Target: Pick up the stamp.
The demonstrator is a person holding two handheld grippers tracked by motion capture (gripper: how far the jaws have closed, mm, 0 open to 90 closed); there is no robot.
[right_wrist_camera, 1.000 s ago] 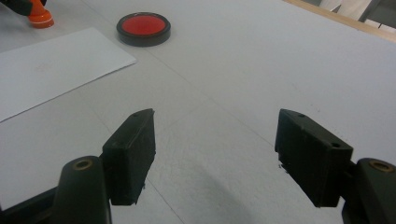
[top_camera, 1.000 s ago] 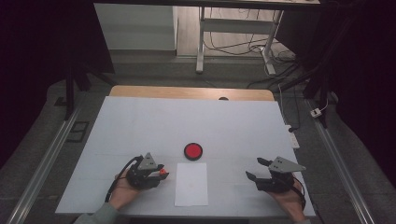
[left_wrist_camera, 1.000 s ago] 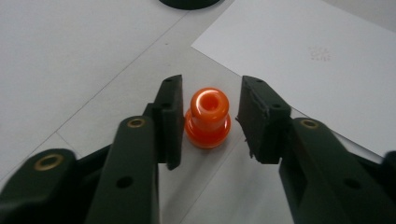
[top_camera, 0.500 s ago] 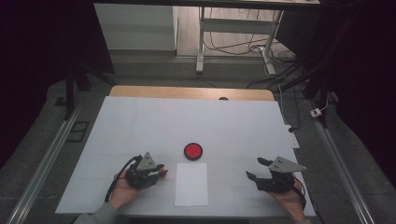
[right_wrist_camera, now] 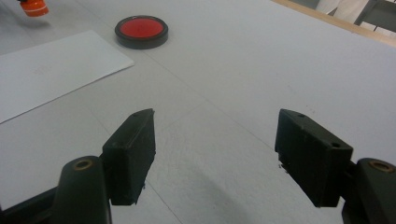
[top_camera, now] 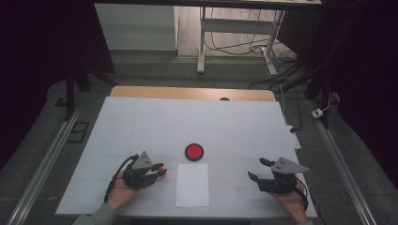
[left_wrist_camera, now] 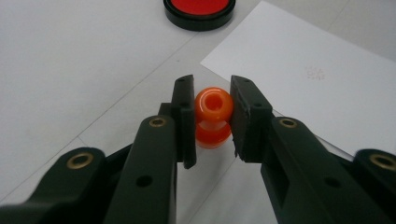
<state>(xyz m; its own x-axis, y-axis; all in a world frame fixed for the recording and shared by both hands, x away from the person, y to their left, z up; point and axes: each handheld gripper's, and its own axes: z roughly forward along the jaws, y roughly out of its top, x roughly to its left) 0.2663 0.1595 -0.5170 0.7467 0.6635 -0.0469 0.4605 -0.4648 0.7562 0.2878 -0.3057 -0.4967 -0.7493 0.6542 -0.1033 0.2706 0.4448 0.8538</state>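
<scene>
Black two-jaw grippers (top_camera: 159, 171) w/ brass rivets, grey triangular plates – grey sleeve (top_camera: 96, 217).

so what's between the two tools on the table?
The white paper sheet lies between the left tool, shut on a small orange stamp, and the open right tool. The high view shows this; otherwise bare white table.

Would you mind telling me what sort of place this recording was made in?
Probably a lab or workshop test bench: a white-covered table, loose cables on the floor beyond it, and metal rails alongside.
</scene>
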